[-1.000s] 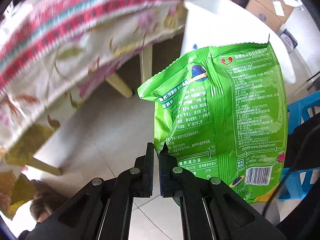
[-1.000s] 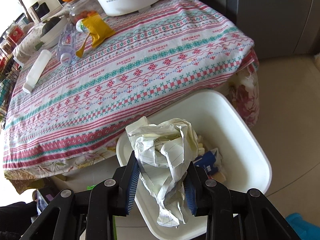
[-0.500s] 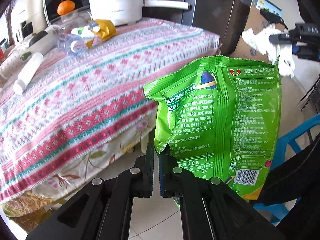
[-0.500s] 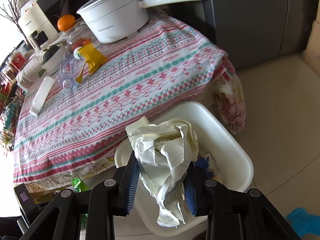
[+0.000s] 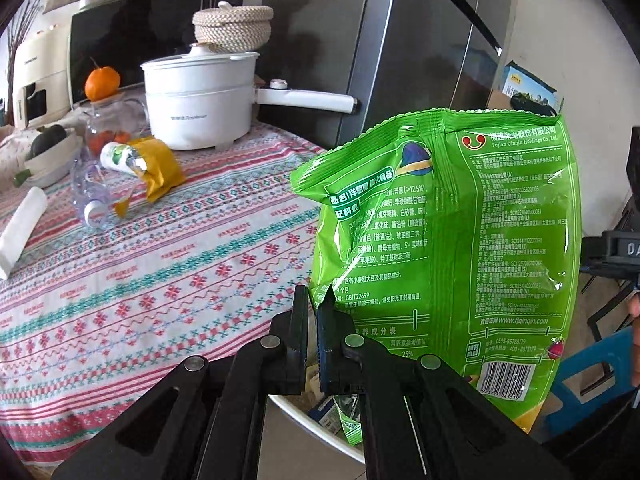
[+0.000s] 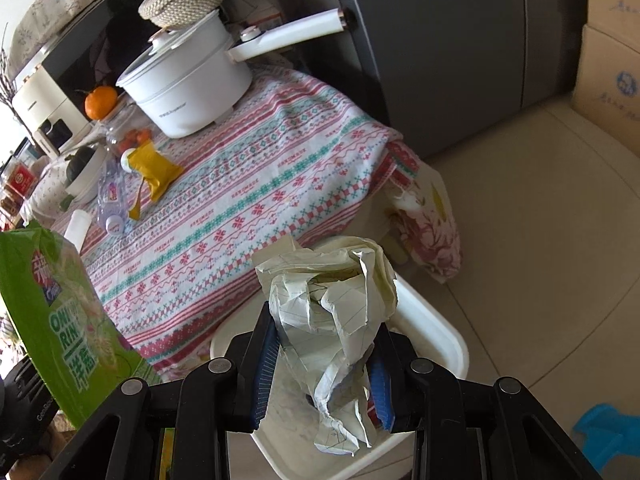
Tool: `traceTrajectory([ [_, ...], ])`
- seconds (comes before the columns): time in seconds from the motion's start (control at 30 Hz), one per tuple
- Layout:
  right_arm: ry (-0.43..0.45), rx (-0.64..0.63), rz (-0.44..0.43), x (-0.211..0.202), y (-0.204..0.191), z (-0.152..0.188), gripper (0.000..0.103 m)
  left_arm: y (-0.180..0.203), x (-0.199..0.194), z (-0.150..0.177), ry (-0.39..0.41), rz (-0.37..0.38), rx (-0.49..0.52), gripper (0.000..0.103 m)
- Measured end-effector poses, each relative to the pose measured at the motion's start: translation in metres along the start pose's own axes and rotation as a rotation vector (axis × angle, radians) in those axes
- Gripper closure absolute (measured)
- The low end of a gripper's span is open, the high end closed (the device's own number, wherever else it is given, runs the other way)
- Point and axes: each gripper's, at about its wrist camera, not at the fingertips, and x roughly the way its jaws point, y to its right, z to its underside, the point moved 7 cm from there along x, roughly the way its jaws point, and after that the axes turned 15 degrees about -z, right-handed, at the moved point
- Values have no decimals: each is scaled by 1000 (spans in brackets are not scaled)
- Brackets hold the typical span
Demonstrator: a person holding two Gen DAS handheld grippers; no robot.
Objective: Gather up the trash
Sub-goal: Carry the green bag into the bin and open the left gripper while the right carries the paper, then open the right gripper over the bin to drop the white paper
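My left gripper (image 5: 314, 304) is shut on the lower left corner of a green snack bag (image 5: 460, 240) and holds it upright above the white bin (image 5: 296, 412). The bag also shows at the left of the right wrist view (image 6: 68, 320). My right gripper (image 6: 324, 344) is shut on a crumpled ball of lined paper (image 6: 336, 304), held over the white bin (image 6: 436, 332) beside the table. On the tablecloth lie a yellow wrapper (image 5: 160, 168) and an empty plastic bottle (image 5: 96, 188).
The table (image 6: 260, 184) carries a white pot (image 6: 188, 84), an orange (image 6: 100, 102), a bowl (image 5: 48, 156) and a white tube (image 5: 20, 228). A grey fridge (image 6: 440, 40) stands behind. Cardboard boxes (image 6: 612, 60) and a blue stool (image 6: 608, 436) are at the right.
Both grippers have risen with their loads. The left one came up from under the table's edge to above the tabletop, and the bin now sits lower and smaller in the right view.
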Motion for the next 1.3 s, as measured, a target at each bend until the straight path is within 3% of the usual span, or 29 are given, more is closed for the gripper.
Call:
traceTrajectory([
  [0.23, 30, 15, 65, -11, 15, -8, 66, 30, 58, 28, -41, -38, 58, 100],
  [0.4, 25, 8, 62, -11, 16, -8, 66, 31, 70, 34, -71, -1, 64, 98],
  [0.47, 19, -3, 58, -9, 14, -8, 66, 28, 70, 34, -87, -1, 69, 92],
  [0.53, 13, -12, 57, -7, 12, -8, 66, 22, 67, 34, -98, -10, 57, 58],
  [0.6, 6, -20, 55, -5, 9, -7, 66, 12, 61, 33, -90, -15, 18, 37],
  [0.9, -46, -52, 62, 11, 1, 3, 66, -29, 38, 32, -139, -15, -56, 31],
  [1.3, -150, -119, 86, 44, -17, 21, 66, -88, -5, 26, -141, -102, 35, 21],
])
